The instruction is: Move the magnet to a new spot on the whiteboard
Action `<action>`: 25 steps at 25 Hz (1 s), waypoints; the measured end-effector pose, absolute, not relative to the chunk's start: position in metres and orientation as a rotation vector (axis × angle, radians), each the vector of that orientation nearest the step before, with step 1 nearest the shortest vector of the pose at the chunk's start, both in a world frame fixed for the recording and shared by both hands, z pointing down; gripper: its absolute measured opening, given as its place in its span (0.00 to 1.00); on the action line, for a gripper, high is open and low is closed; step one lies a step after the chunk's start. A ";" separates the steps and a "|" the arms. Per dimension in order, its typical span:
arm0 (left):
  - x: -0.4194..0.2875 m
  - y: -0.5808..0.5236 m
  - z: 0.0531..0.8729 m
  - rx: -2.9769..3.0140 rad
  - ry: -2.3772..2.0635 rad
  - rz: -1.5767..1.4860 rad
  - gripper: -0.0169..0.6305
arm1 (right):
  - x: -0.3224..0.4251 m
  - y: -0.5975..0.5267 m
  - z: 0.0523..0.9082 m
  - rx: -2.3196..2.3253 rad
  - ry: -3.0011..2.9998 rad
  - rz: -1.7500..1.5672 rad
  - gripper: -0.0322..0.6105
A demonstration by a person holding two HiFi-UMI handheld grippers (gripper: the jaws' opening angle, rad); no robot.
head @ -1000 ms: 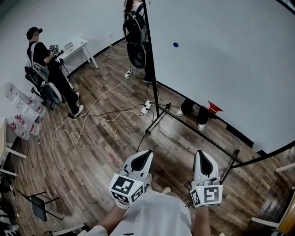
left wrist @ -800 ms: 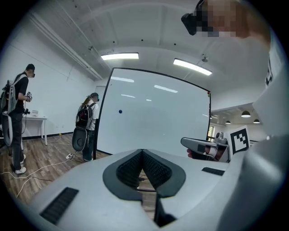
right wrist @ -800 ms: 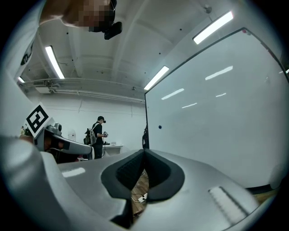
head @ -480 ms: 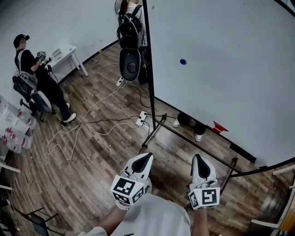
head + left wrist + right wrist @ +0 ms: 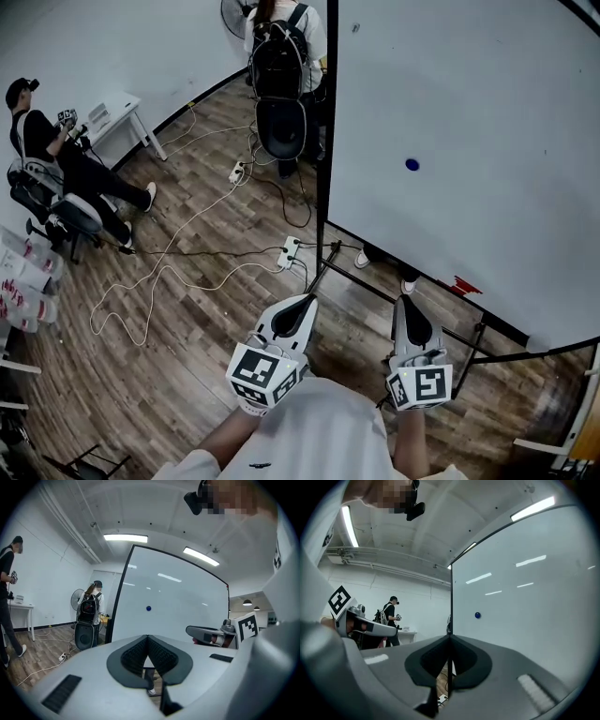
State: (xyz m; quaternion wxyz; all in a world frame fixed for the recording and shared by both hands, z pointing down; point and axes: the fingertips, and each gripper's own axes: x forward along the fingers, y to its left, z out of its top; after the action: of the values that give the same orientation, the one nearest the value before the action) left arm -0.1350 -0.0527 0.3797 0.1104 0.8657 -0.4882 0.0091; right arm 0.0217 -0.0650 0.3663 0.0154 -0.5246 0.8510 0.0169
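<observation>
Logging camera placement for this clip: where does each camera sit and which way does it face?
Head view: on the head, looking steeply down at floor and whiteboard; left claw and right claw show.
Left gripper view: on the left claw, facing the whiteboard; its shut jaws and the right claw show.
Right gripper view: on the right claw, facing the whiteboard's edge; its shut jaws and the left claw show.
Shared: all three show the blue magnet.

Wood-plank floor (image 5: 187, 375) (cables (image 5: 173, 246) strewn), white walls (image 5: 141, 37), ceiling striplights (image 5: 125, 537).
</observation>
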 end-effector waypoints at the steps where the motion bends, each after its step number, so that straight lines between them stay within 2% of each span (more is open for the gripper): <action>1: -0.141 -0.062 0.380 2.548 -1.424 0.033 0.04 | 0.016 -0.074 0.365 -1.640 2.641 0.055 0.06; 6: -0.152 -0.102 0.378 2.578 -1.379 0.026 0.04 | 0.005 -0.111 0.363 -1.692 2.609 0.068 0.07; 25: -0.106 -0.150 0.375 2.590 -1.358 0.039 0.04 | 0.034 -0.151 0.355 -1.648 2.610 0.043 0.06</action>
State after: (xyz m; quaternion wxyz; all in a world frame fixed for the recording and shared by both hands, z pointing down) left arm -0.1064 -0.1496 0.3753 0.1084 0.8803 -0.4617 0.0133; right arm 0.0338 -0.1510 0.3554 0.0270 -0.5336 0.8452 0.0139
